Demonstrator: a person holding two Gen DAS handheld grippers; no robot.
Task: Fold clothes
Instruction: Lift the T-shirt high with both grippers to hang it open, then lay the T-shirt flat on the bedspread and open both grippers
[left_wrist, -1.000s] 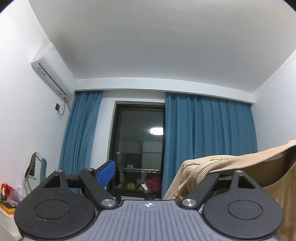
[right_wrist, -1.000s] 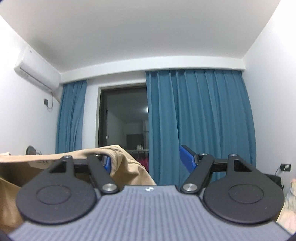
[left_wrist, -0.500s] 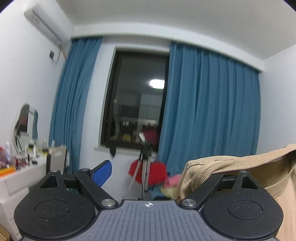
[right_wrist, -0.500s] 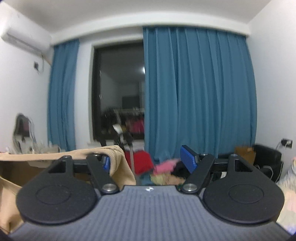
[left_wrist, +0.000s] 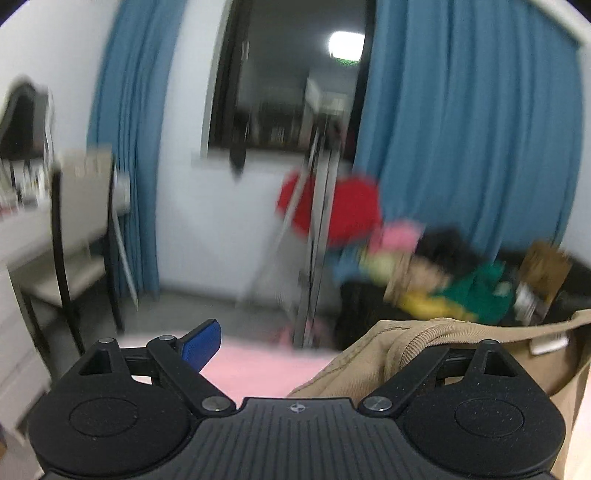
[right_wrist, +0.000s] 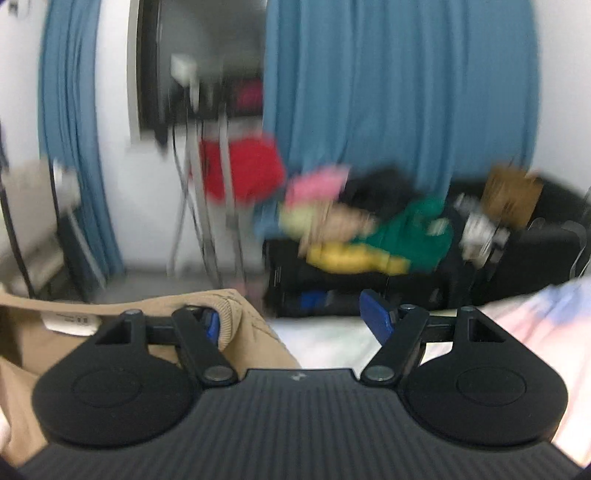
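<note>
A tan ribbed-knit garment (left_wrist: 436, 334) hangs stretched between both grippers. In the left wrist view it drapes over the right finger, which it hides; the blue left fingertip (left_wrist: 201, 341) is bare. My left gripper (left_wrist: 303, 343) stands wide open. In the right wrist view the tan garment (right_wrist: 240, 325) with its white label (right_wrist: 72, 319) is hooked over the left finger; the right blue fingertip (right_wrist: 375, 319) is bare. My right gripper (right_wrist: 295, 321) is wide open too.
A pink sheet (left_wrist: 251, 365) lies below. Ahead are blue curtains (left_wrist: 476, 140), a dark window, a metal rack with a red cloth (left_wrist: 332, 210), a heap of coloured clothes (right_wrist: 369, 236) on dark furniture, and a chair (left_wrist: 81, 236) at the left.
Both grippers have tilted down from the ceiling toward the floor and bed, carrying the tan garment hooked on their inner fingers. The views are blurred by motion.
</note>
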